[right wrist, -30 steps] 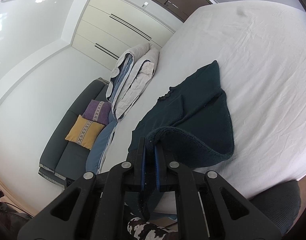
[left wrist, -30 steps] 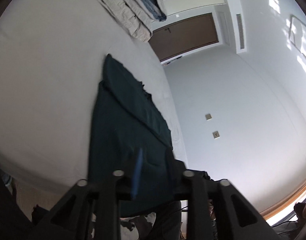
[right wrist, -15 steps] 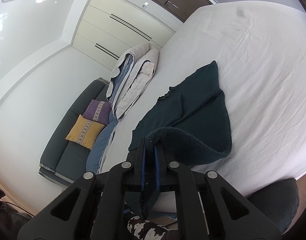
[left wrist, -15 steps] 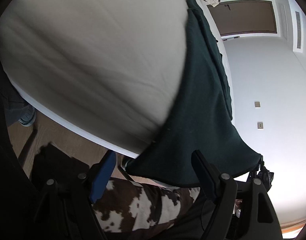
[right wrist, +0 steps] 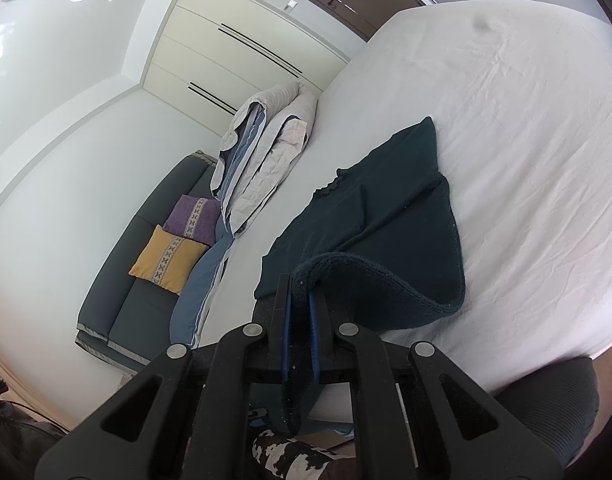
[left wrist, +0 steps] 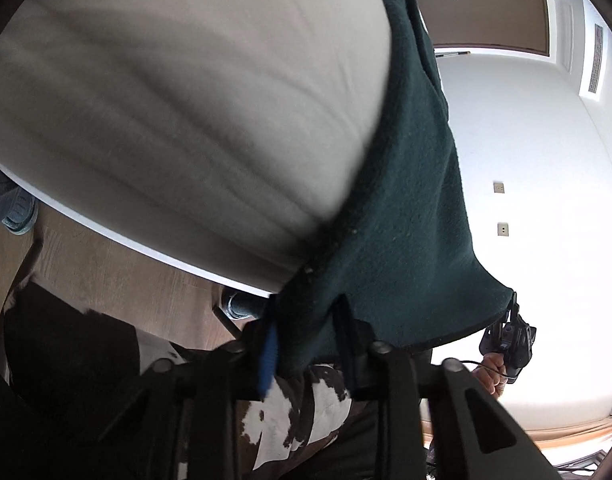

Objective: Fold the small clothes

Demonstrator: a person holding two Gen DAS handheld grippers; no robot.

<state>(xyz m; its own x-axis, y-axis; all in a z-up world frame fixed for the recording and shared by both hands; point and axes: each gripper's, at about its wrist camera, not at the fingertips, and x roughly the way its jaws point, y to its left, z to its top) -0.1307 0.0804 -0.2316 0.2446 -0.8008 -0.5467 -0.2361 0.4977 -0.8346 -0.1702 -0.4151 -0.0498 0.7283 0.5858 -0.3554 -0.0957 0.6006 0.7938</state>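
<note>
The left gripper (left wrist: 306, 328) has just been closing and now pinches the dark green garment (left wrist: 410, 184) at its near hem corner. The right gripper (right wrist: 300, 312) clamps the opposite corner (hem taut between them), the rest draped ahead on the bed (right wrist: 526, 128), ready for folding.

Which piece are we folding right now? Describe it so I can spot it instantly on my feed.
Start from the big white bed. The piece is the dark green knit garment spread near its foot end, its lower hem hanging over the edge. It is the only dark item on the sheet, unlike the pale grey and blue duvet rolled beside it, and both the left gripper and right gripper pinch its hem.
</note>
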